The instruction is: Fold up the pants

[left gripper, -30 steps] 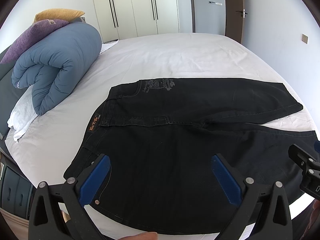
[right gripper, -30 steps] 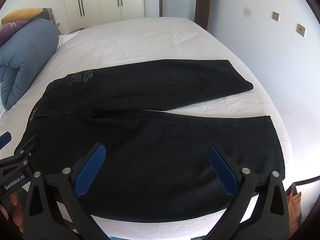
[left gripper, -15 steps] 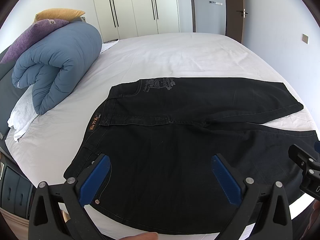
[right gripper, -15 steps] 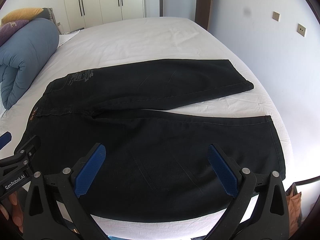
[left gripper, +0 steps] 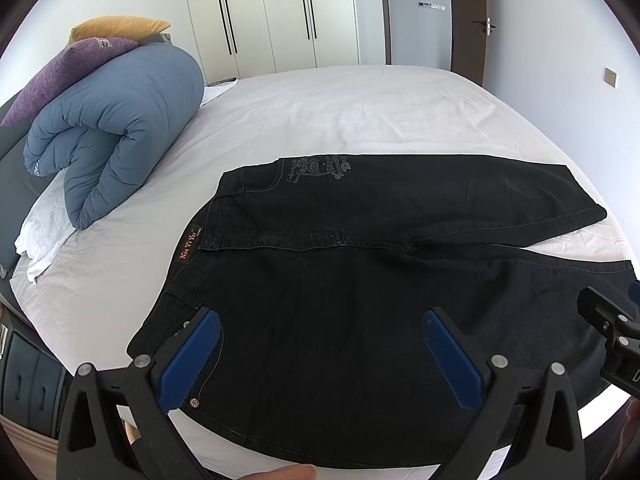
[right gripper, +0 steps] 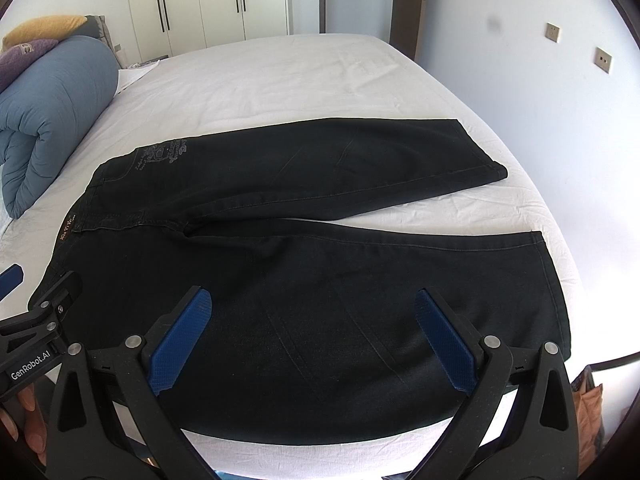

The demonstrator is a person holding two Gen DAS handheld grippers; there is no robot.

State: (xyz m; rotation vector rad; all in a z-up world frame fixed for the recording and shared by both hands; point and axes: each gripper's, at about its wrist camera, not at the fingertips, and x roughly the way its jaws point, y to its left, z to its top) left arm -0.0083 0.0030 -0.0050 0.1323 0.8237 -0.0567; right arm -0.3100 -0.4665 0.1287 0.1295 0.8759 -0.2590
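Note:
Black pants (left gripper: 340, 272) (right gripper: 304, 264) lie flat on the white bed (left gripper: 340, 112), waistband to the left, both legs spread apart toward the right. A tan label sits on the waistband (left gripper: 187, 246). My left gripper (left gripper: 320, 316) hovers open above the near hip and seat, nothing between its blue pads. Over the near leg, my right gripper (right gripper: 312, 300) is open too, with nothing in it. Each gripper shows at the edge of the other's view.
A rolled blue duvet (left gripper: 108, 144) with purple and yellow pillows (left gripper: 76, 68) lies at the bed's left. White wardrobe doors (left gripper: 280, 12) and a door stand behind. A wall (right gripper: 540, 92) runs close along the right. The bed's near edge (right gripper: 320, 452) is just below the grippers.

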